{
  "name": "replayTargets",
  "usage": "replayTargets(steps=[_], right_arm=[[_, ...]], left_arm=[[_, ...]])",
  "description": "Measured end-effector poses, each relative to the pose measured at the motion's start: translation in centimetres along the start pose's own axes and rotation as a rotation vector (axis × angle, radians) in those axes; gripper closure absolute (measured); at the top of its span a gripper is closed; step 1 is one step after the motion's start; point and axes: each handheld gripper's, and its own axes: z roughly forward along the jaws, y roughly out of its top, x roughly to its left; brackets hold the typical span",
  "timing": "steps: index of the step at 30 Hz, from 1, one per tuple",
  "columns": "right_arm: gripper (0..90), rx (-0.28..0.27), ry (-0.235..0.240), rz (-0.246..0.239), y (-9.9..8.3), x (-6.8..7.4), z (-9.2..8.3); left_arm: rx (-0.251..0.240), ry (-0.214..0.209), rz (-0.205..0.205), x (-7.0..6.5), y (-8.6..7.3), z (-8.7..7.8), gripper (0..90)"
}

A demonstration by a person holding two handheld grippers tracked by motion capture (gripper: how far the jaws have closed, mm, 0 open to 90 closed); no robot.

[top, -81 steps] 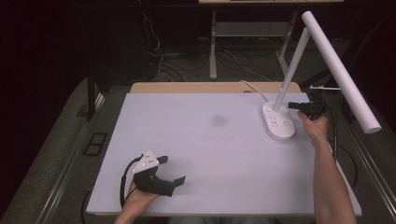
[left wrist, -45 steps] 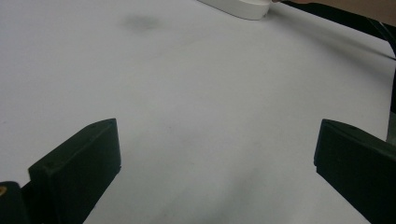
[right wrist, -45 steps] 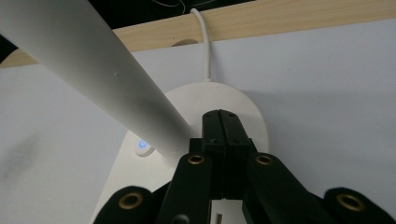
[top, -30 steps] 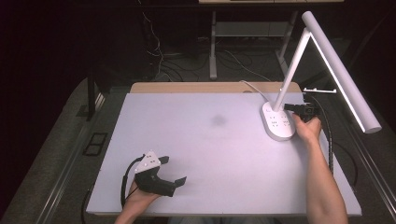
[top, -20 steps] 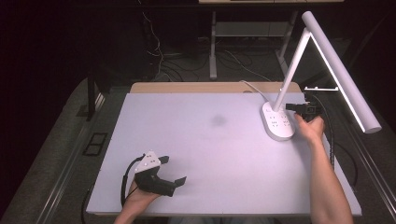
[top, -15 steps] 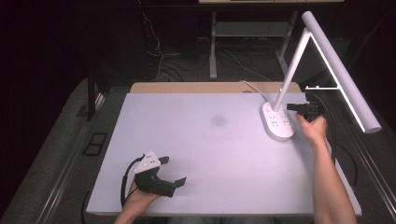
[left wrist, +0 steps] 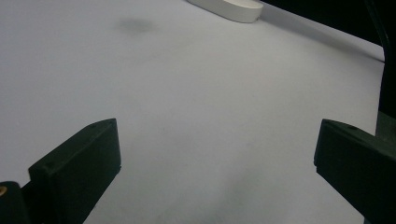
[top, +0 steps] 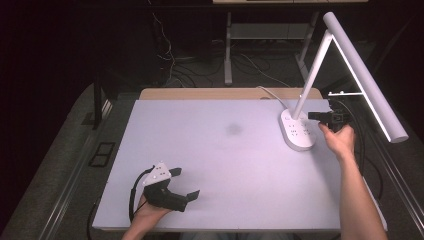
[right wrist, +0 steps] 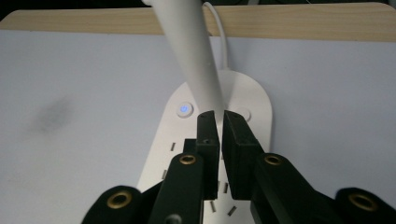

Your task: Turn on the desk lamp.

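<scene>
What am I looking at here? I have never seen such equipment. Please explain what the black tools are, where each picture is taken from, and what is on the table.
There is no robot here: a person holds a two-jaw tool in each hand. The high view looks down from above the person's side. In it the left gripper rests low on the white table, jaws wide open and holding nothing. The right gripper is at the base of a white desk lamp, which is all that stands on the table.

The other two pictures come from cameras riding on the grippers. The left gripper view looks across the bare table between its open jaws. The right gripper view shows its jaws nearly together above the lamp base, just in front of the stem, near a button lit blue. They grip nothing.
</scene>
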Motion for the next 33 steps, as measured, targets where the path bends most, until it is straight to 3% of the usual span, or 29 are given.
replayTargets(steps=[9, 13, 19, 21, 22, 23, 24, 26, 27, 30, 33], right_arm=[[60.5, -0.03, 0.013, -0.035, -0.5, 2.2, -2.4], [52.8, -0.057, 0.051, -0.017, -1.1, 2.9, -3.4], [40.4, -0.076, 0.056, -0.017, -2.2, 3.9, -4.4], [32.4, -0.082, 0.06, -0.032, -2.7, 4.2, -4.7], [23.0, -0.08, 0.079, -0.033, -3.3, 4.5, -4.9], [23.0, -0.08, 0.079, -0.033, -3.3, 4.5, -4.9], [12.0, -0.075, 0.09, -0.042, -3.9, 4.7, -4.9], [11.0, -0.074, 0.099, -0.043, -4.2, 4.8, -5.0], [0.9, -0.073, 0.123, -0.042, -4.7, 5.0, -5.1], [0.3, -0.072, 0.17, -0.038, -5.5, 5.5, -5.2], [0.3, -0.065, 0.181, -0.048, -6.0, 5.9, -5.3]], left_arm=[[0.0, -0.013, 0.003, -0.1, 0.0, 0.0, 0.0], [0.001, -0.02, 0.003, -0.1, 0.1, 0.0, 0.0], [0.01, -0.032, 0.014, -0.1, 0.1, 0.2, 0.0], [0.009, -0.034, 0.012, -0.1, 0.1, 0.2, 0.0], [0.009, -0.035, 0.012, -0.1, 0.1, 0.2, 0.0], [0.007, -0.035, 0.013, -0.1, 0.1, 0.2, 0.0], [0.007, -0.036, 0.012, -0.1, 0.1, 0.2, 0.5], [0.006, -0.037, 0.011, -0.2, 0.1, 0.2, 0.7], [0.002, -0.037, 0.011, -0.2, 0.1, 0.2, 0.8], [0.002, -0.039, 0.011, -0.2, 0.1, 0.2, 0.7], [0.002, -0.039, 0.009, -0.2, 0.1, 0.3, 0.7]])
